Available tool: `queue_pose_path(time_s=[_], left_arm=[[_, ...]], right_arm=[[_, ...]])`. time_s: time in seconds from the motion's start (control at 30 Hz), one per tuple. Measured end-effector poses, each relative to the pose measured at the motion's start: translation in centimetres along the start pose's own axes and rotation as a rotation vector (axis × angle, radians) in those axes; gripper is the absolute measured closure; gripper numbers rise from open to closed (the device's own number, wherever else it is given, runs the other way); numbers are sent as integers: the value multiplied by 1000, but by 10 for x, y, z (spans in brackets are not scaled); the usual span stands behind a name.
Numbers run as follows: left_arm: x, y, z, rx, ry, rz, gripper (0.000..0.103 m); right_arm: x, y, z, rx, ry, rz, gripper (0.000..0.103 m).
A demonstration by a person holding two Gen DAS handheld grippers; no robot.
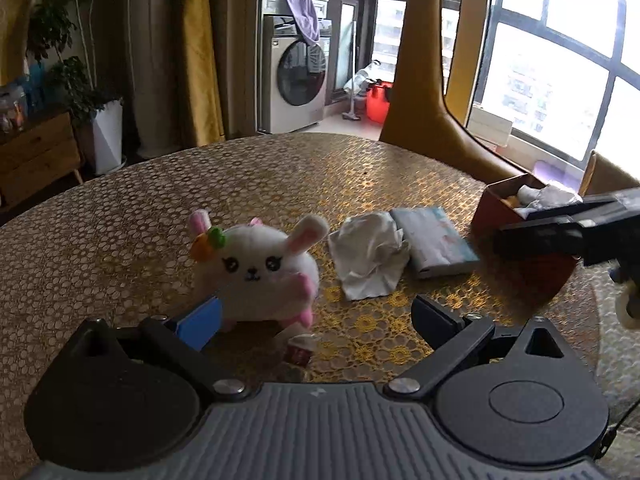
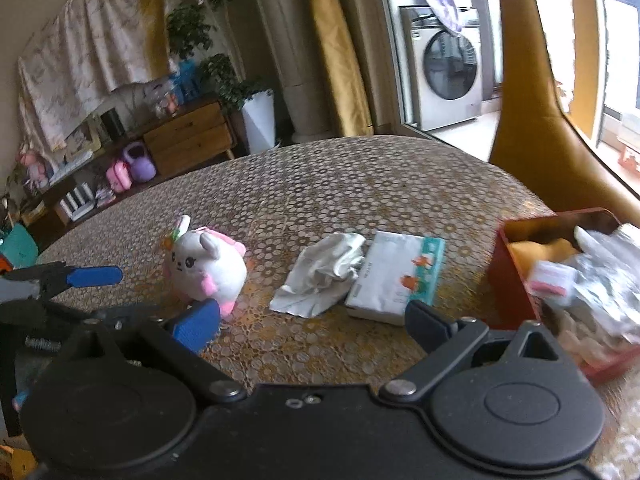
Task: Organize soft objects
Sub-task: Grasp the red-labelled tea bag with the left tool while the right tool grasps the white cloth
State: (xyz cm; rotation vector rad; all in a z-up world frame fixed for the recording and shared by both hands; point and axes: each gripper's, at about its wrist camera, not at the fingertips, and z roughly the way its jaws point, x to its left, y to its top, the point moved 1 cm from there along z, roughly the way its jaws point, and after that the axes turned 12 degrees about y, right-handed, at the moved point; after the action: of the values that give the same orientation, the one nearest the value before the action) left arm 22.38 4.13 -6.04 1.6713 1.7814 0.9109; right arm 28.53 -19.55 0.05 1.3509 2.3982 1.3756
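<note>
If you close the spread, empty left gripper [image 1: 316, 316] now, the plush bunny [image 1: 256, 264] at eleven o'clock may squirt aside.

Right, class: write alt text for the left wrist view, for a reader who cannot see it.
A white plush bunny sits on a gold patterned table, just ahead of the left gripper, its jaws open. To the bunny's right lie a crumpled cloth, a tissue pack and a red box.

White-and-pink plush bunny [image 1: 256, 268], white crumpled cloth [image 1: 368, 260], red box [image 2: 516, 276], gold honeycomb-patterned tablecloth [image 1: 120, 216]
</note>
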Motion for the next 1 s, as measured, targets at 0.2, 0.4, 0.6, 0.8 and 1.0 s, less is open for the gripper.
queue_pose_path(time_s=[0.2, 0.4, 0.6, 0.8, 1.0], left_arm=[[1, -11, 12, -11, 36, 7, 1], [2, -20, 32, 20, 47, -13, 1], [-1, -25, 53, 50, 58, -25, 1], [0, -29, 69, 63, 79, -47, 1], [-3, -37, 85, 75, 114, -48, 1]], right_arm=[[0, 15, 44, 56, 21, -57, 4], [-12, 23, 87, 104, 8, -56, 4], [-19, 29, 125, 145, 1, -67, 4], [-23, 27, 153, 172, -10, -83, 4], [-28, 26, 170, 194, -15, -104, 4]])
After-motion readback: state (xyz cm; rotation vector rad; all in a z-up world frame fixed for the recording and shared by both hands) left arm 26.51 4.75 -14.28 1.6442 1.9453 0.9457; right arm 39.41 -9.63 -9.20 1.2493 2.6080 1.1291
